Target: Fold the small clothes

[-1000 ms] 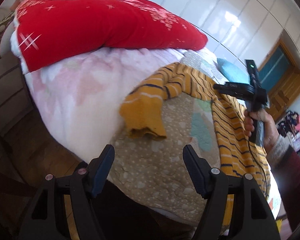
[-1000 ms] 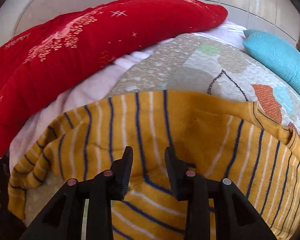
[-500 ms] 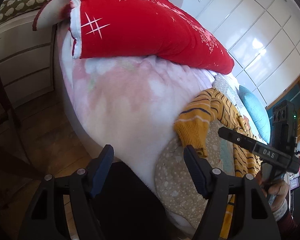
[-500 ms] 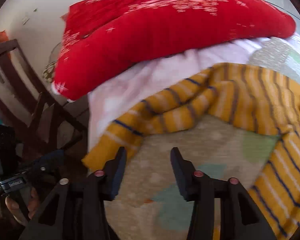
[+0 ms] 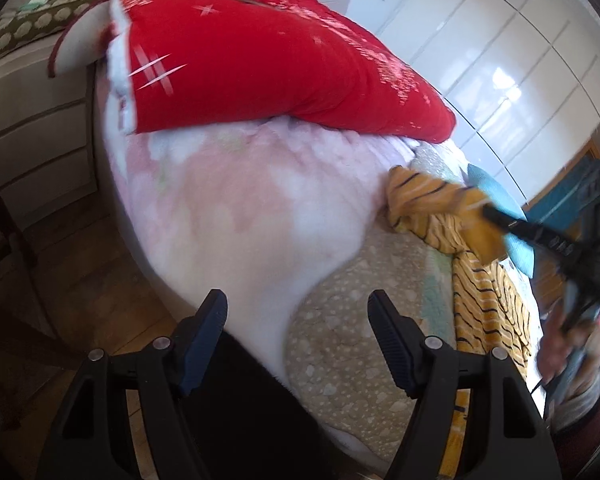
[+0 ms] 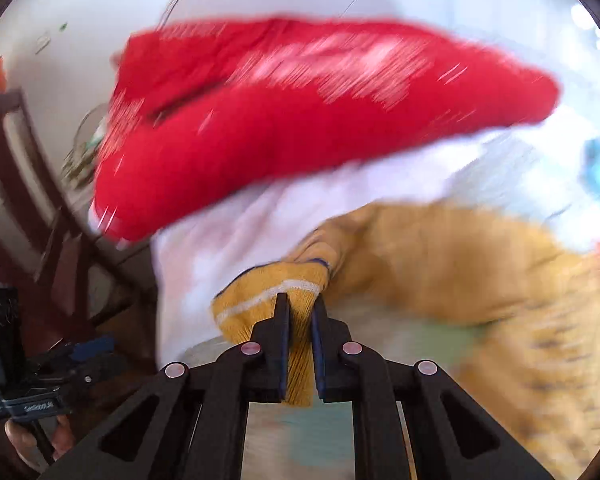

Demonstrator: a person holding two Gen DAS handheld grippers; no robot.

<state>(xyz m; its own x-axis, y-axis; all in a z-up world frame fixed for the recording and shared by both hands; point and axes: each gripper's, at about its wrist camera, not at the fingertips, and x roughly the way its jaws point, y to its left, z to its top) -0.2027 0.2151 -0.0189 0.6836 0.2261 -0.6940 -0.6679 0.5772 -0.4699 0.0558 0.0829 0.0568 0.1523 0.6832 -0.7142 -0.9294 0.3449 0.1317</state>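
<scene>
My right gripper (image 6: 300,312) has its fingers pinched nearly together on the cuff of the yellow striped sweater (image 6: 440,264), a thick wad of ribbed knit squeezed between them. The rest of the sweater lies along the bed (image 5: 236,216), on the dotted beige quilt (image 5: 340,344) below the red duvet (image 5: 268,64). My left gripper (image 5: 298,340) hangs at the bed's edge with its fingers spread wide and nothing in them.

I judge the step in hand to be carrying this sleeve across the body. To do it well I'd keep the pinch firm, lift only enough to clear the quilt, and sweep in one flat arc — a drag would bunch the knit. My left could pin the shoulder as a hinge.

Writing: there is white lettering on each gripper's body as seen from the other camera — too blurred for me to read.
</scene>
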